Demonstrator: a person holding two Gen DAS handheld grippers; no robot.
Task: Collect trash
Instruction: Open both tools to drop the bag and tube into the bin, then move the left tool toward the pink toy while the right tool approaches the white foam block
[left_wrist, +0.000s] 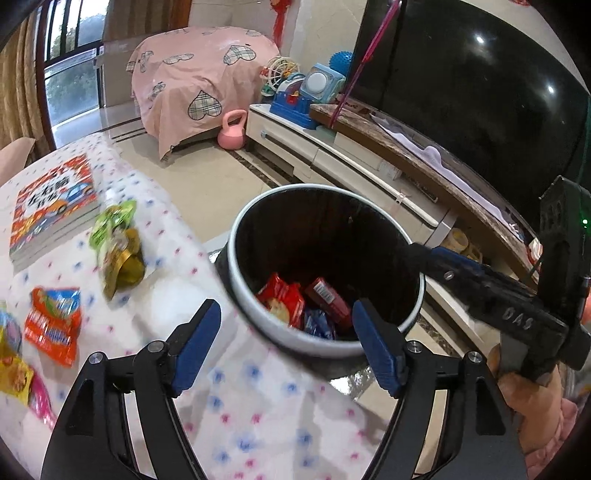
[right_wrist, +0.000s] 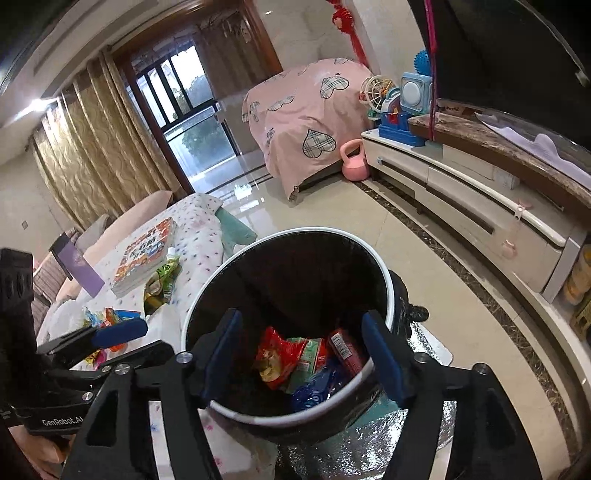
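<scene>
Collecting: snack wrappers off the cloth-covered table into the round black bin with a pale rim, standing on the floor just off the table's edge.
Bin contents: red crinkled packet, green-white packet, blue foil wrapper and red box already lying at the bottom.
Right gripper: hovering right above the bin mouth, blue-padded fingers spread wide, nothing between them; likely just emptied, judging by the pose alone.
Left gripper: spread too, empty, poised over the table's edge nearest the bin.
Trash left: green and gold foil snack bag near the middle of the table beside the colourful picture book; orange-red flat packet closer to the near edge; yellow and pink wrappers at the far-left edge, partly cut off.
Not trash, probably: picture book, best left alone.
Step in hand: reaching back with the left gripper for the next wrapper, orange-red packet being nearest.
Doing it well: coming down low and flat, pinching a raised crinkle or corner rather than the flat face; avoiding snagging the floral tablecloth; lifting fully clear before swinging over the rim; letting go only once well inside the opening.
Risk: light foil slipping or fluttering onto the floor tiles; grippers crowding each other at the bin.
</scene>
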